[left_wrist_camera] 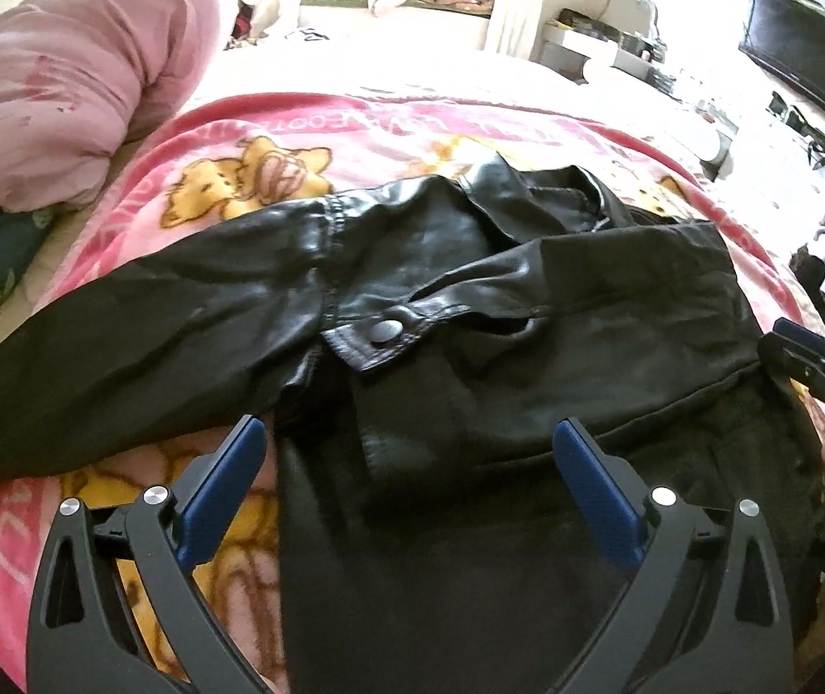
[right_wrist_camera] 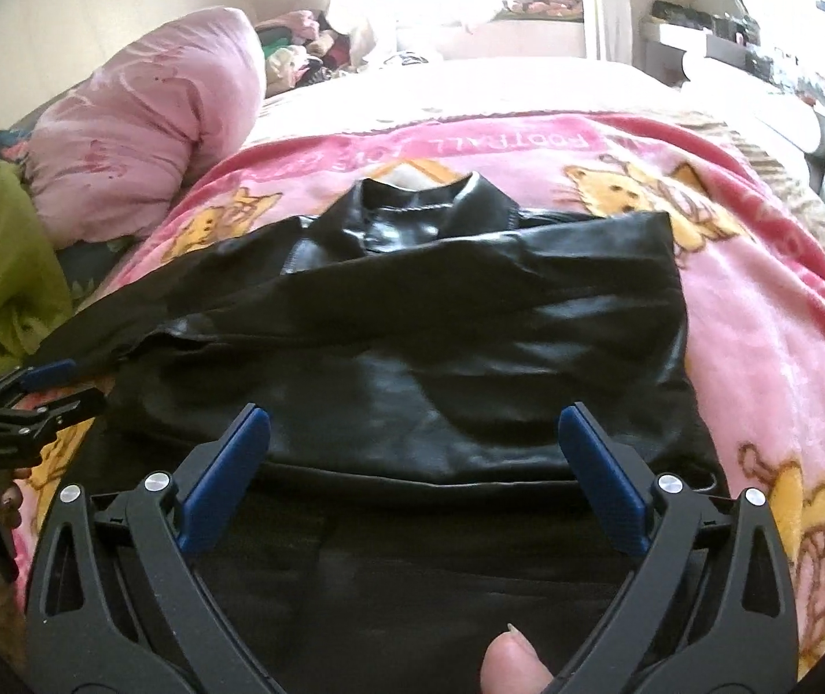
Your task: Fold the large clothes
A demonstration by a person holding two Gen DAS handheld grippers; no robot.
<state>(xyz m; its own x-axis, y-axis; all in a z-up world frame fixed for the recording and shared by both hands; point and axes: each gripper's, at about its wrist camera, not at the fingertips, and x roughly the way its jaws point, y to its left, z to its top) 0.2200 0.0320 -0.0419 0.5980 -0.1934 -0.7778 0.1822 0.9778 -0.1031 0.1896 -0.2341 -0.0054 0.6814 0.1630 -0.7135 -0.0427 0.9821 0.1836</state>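
Now, going from left to right: a puffy pink quilt (left_wrist_camera: 65, 75) sits bunched at the left of the bed, out of the way. Next comes one black jacket (left_wrist_camera: 412, 266), lying flat on the pink bear blanket (left_wrist_camera: 227, 133) so it can be folded. One sleeve (left_wrist_camera: 94, 341) sticks out to the left. The other side looks already folded in over the middle, so the job seems partly done. I count two grippers. The left hand-held gripper (left_wrist_camera: 409, 451) hangs above the jacket with its blue pads wide apart and nothing between them. The right hand-held gripper (right_wrist_camera: 412, 434) does the same, wide and empty. One thumb (right_wrist_camera: 519, 665) peeks in below.
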